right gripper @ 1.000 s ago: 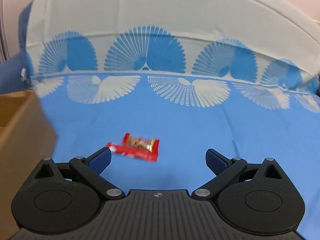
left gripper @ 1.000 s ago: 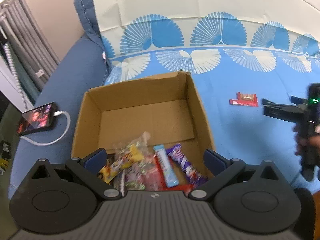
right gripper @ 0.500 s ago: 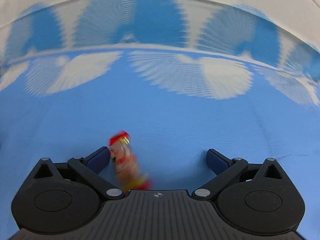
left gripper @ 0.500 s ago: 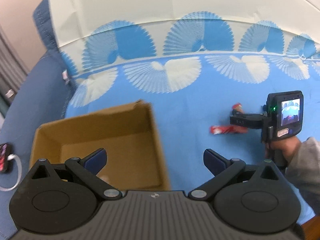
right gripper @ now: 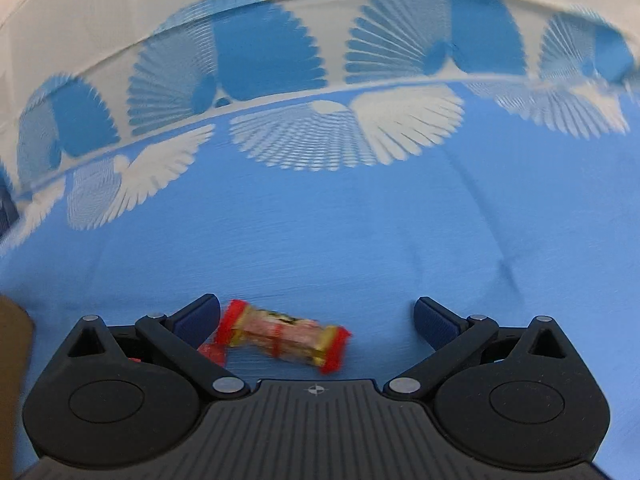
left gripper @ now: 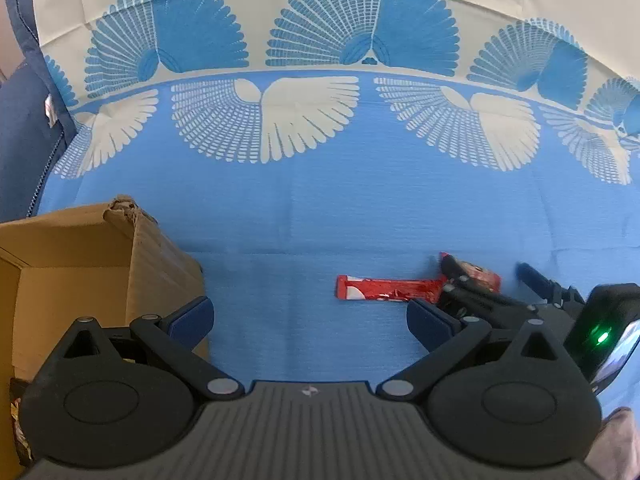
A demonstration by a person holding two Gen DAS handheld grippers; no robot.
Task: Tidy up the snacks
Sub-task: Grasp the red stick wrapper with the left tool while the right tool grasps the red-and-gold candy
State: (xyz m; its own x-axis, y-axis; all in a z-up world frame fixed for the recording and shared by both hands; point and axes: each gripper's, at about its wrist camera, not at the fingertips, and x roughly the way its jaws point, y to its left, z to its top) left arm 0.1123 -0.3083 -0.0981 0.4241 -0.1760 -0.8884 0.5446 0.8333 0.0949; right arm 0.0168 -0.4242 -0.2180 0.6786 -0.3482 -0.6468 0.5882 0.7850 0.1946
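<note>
With the right hand-held gripper (right gripper: 316,320) spread wide and empty around the small red-ended candy (right gripper: 282,336) on the bed (right gripper: 360,240) — lying just beside its left finger — a lopsided closure could push it aside, while the left hand-held gripper (left gripper: 310,320) is held released.

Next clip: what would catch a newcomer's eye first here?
The red snack bar lying alone on the fan-patterned blue cloth, right of the cardboard box. Then the red-ended wrapped candy between the fingers of the open right gripper; the left gripper is open and empty.
</note>
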